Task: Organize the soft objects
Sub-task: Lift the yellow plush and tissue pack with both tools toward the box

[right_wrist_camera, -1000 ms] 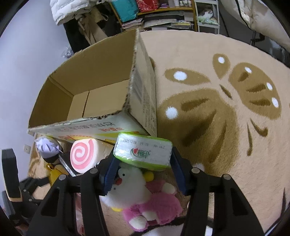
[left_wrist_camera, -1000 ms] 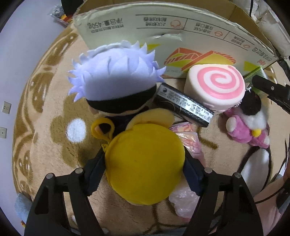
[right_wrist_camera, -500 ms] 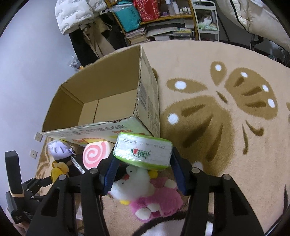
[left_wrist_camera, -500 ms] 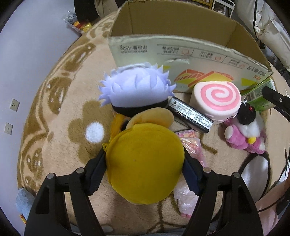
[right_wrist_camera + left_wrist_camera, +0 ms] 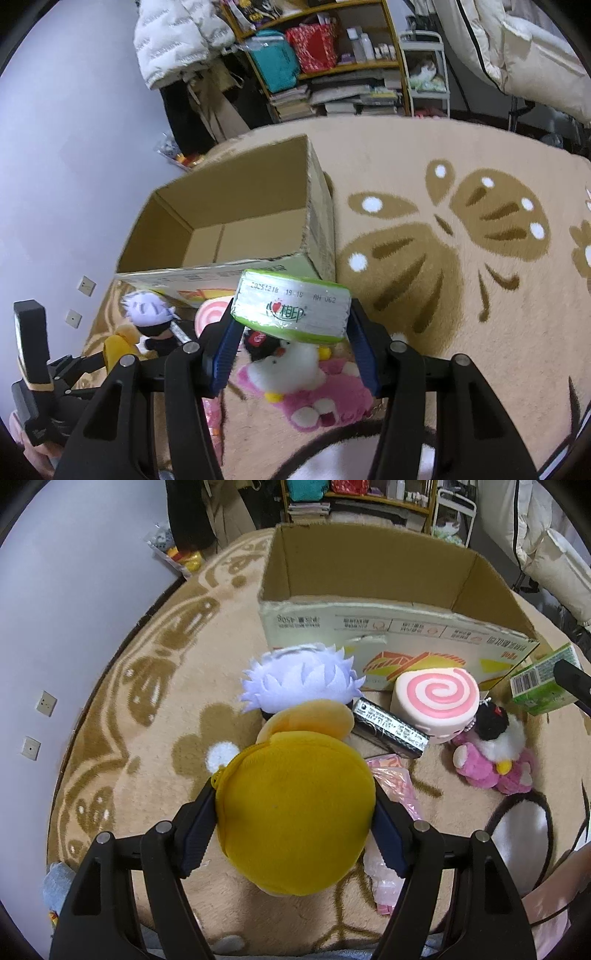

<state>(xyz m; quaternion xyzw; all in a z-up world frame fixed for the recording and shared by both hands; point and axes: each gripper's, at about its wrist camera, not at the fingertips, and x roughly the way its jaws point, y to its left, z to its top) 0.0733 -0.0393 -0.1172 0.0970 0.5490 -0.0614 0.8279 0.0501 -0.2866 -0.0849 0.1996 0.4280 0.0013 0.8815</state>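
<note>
My left gripper is shut on a round yellow plush, held above the rug. My right gripper is shut on a green tissue pack, also seen in the left wrist view. An open cardboard box stands on the rug beyond both; it shows in the right wrist view with a bare floor. In front of it lie a white-haired plush doll, a pink swirl roll cushion, a pink and white plush and a black packet.
A pink plastic bag lies under my left gripper. The beige butterfly rug spreads right of the box. The wall is at the left. Shelves and hanging coats stand behind the box.
Both grippers have risen with their loads, and the views have pulled back. The inside of the box now shows in the left wrist view.
</note>
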